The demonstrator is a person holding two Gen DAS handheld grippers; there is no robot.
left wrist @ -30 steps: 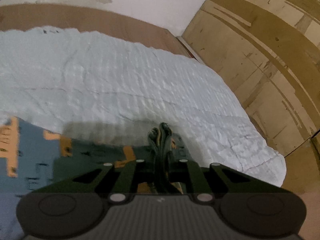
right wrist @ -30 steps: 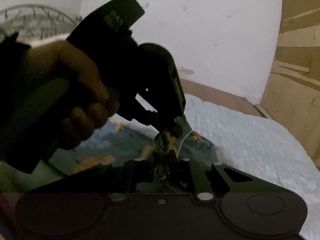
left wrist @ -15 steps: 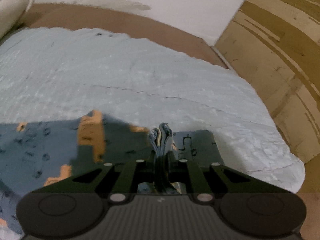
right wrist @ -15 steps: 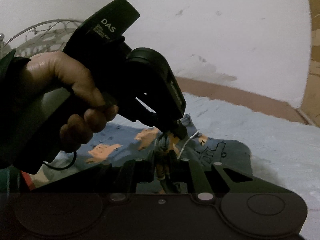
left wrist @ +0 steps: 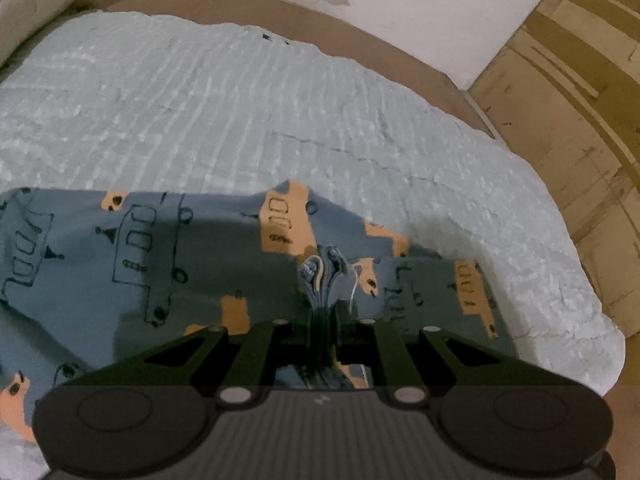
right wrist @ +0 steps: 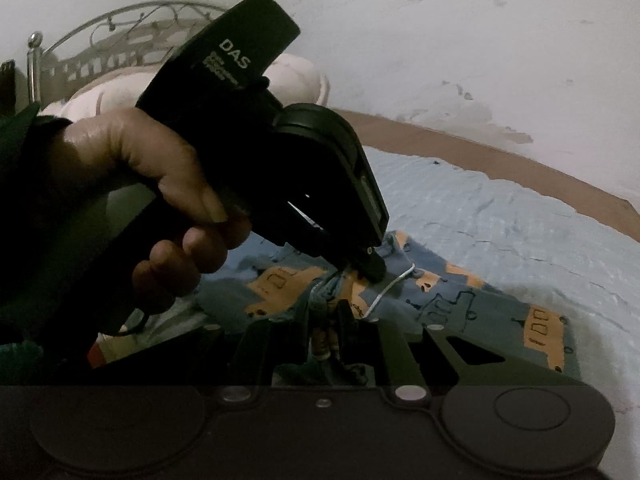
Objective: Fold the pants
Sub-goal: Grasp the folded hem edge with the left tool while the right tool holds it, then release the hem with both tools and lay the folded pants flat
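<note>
Left-wrist view: my left gripper (left wrist: pixel 322 312) has its jaws nearly closed, pinching a bunched ridge of several fabric layers that stands up between the fingers. The pants (left wrist: pixel 160 248) are grey-blue, printed with black line-drawn vehicles and solid orange vehicle shapes. They lie on the pale blue, ribbed bedcover (left wrist: pixel 248 112), spread from the gripper toward the left edge of the view, with a raised fold peaking just beyond the pinched ridge. A shadow darkens the cloth nearest the gripper.

Right-wrist view: my right gripper (right wrist: pixel 330 332) is likewise almost closed on a gathered bundle of the same fabric, orange print showing in the pinch. The left gripper (right wrist: pixel 370 266), held by the left hand (right wrist: pixel 160 184), meets the pants just beyond the right gripper's bundle. A thin white cord (right wrist: pixel 390 284) loops from the cloth beside it. The pants extend rightward from the grippers over the bedcover (right wrist: pixel 540 240). A metal headboard (right wrist: pixel 100 36) and pillow (right wrist: pixel 296 76) stand beyond the hand.
</note>
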